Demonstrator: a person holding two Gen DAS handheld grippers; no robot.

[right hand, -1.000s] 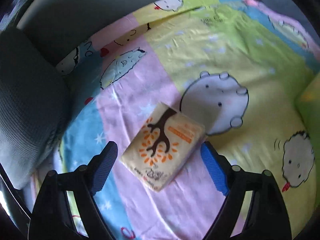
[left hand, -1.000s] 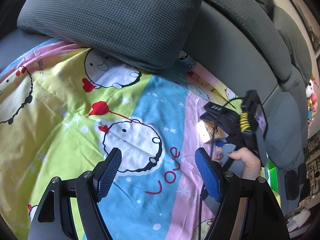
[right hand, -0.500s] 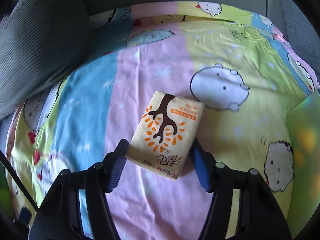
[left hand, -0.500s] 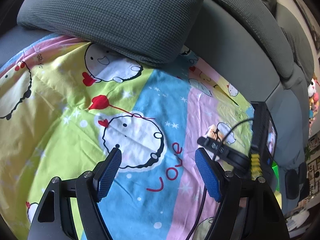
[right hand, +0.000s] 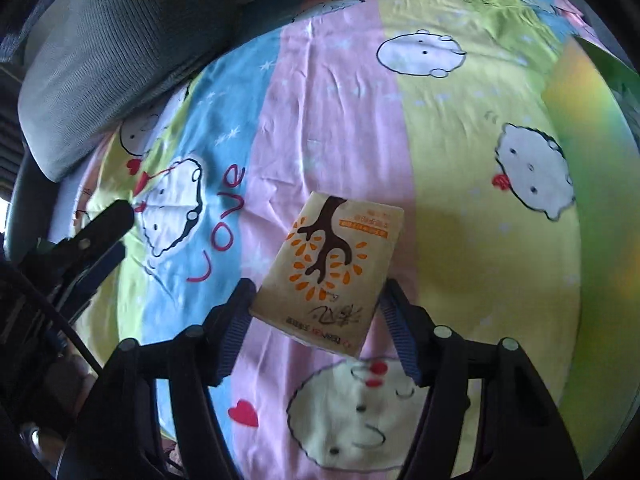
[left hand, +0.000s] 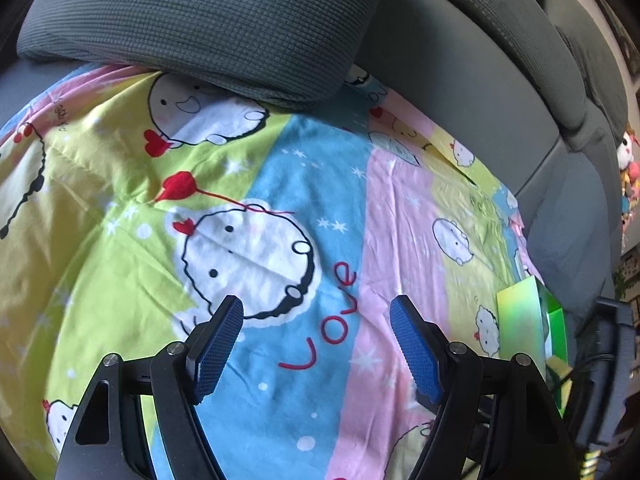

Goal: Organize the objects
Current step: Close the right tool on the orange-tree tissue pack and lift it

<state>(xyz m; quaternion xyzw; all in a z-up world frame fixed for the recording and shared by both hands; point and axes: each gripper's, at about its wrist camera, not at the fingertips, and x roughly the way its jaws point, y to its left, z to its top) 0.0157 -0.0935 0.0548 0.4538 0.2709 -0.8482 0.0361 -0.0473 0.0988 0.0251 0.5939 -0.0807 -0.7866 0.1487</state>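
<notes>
In the right wrist view, the right gripper [right hand: 316, 312] has its blue pads pressed against both long sides of the yellow tissue pack [right hand: 332, 276] at the centre of the frame, over the pink stripe of the cartoon blanket [right hand: 460, 200]. The left gripper [left hand: 316, 344] stands wide open at lower centre, gripping nothing. A grey cushion [left hand: 208, 20] fills the upper left, and a green box [left hand: 532, 328] sits at the right edge.

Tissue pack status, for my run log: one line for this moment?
right gripper: shut on tissue pack | left gripper: open, holding nothing | surface: cartoon blanket
</notes>
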